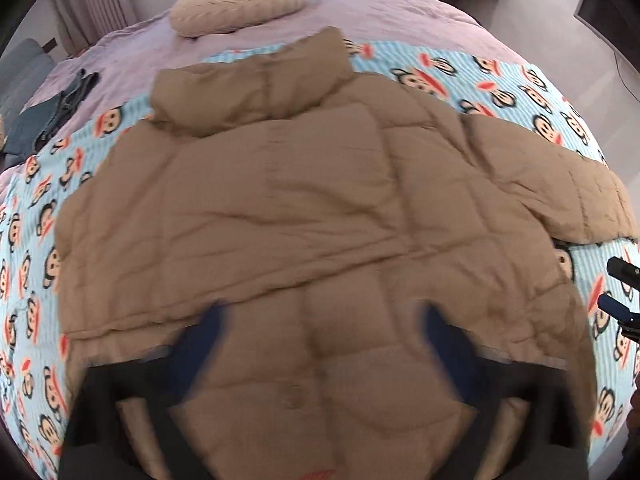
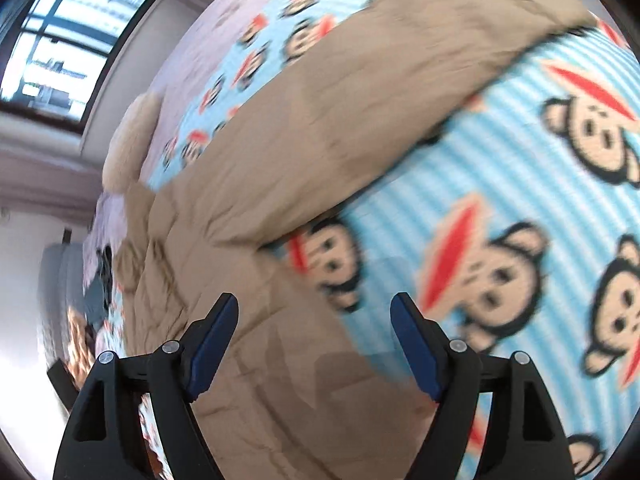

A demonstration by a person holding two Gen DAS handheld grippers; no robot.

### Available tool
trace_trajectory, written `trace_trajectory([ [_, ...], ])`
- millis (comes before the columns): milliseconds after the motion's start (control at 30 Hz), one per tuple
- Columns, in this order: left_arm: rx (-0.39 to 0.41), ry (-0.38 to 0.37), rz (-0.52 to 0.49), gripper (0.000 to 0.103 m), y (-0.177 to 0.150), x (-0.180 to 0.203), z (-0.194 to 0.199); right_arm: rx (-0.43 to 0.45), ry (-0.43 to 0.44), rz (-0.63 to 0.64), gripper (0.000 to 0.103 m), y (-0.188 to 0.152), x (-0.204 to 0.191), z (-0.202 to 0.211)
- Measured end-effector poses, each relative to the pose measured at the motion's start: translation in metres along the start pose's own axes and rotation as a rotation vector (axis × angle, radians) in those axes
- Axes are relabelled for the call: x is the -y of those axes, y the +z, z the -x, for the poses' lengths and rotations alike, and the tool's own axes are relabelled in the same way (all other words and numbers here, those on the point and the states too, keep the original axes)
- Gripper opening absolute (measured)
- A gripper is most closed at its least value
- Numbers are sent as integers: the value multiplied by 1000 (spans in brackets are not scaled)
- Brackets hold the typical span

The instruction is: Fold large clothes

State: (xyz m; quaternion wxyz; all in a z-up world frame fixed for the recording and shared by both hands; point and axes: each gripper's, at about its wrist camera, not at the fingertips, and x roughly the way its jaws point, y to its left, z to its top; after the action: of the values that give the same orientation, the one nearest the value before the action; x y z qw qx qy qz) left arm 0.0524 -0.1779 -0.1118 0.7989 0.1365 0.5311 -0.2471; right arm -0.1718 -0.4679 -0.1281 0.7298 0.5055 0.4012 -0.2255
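Observation:
A tan puffer jacket (image 1: 304,200) lies flat on the bed with its collar (image 1: 248,88) toward the pillow. One sleeve (image 1: 580,200) stretches out to the right. My left gripper (image 1: 322,320) hovers over the jacket's lower part, open, blurred, with nothing between its blue pads. The right gripper (image 1: 618,288) shows as two dark tips at the right edge, beside the sleeve. In the right wrist view the right gripper (image 2: 316,308) is open above the jacket's (image 2: 280,140) edge, where tan fabric meets the blanket, and holds nothing.
A blue striped blanket (image 1: 520,88) with monkey faces lies under the jacket, over a lilac bedspread (image 1: 400,4). A beige pillow (image 1: 236,4) sits at the bed's far end. Dark blue-grey clothes (image 1: 52,116) lie at the far left. A window (image 2: 60,40) is beyond the bed.

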Motion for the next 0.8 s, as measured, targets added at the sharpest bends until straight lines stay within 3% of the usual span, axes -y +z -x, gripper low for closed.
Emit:
trace_trajectory([
  [233, -15, -6, -48, 103, 2, 48, -2, 61, 9, -80, 86, 36, 47, 17],
  [300, -19, -3, -57, 103, 3, 56, -4, 79, 31, -110, 103, 47, 60, 21],
  [700, -47, 7, -59, 103, 12, 87, -15, 217, 223, -290, 103, 122, 105, 36],
  [800, -67, -22, -60, 103, 11, 89, -17, 247, 266, -337, 103, 137, 112, 35],
])
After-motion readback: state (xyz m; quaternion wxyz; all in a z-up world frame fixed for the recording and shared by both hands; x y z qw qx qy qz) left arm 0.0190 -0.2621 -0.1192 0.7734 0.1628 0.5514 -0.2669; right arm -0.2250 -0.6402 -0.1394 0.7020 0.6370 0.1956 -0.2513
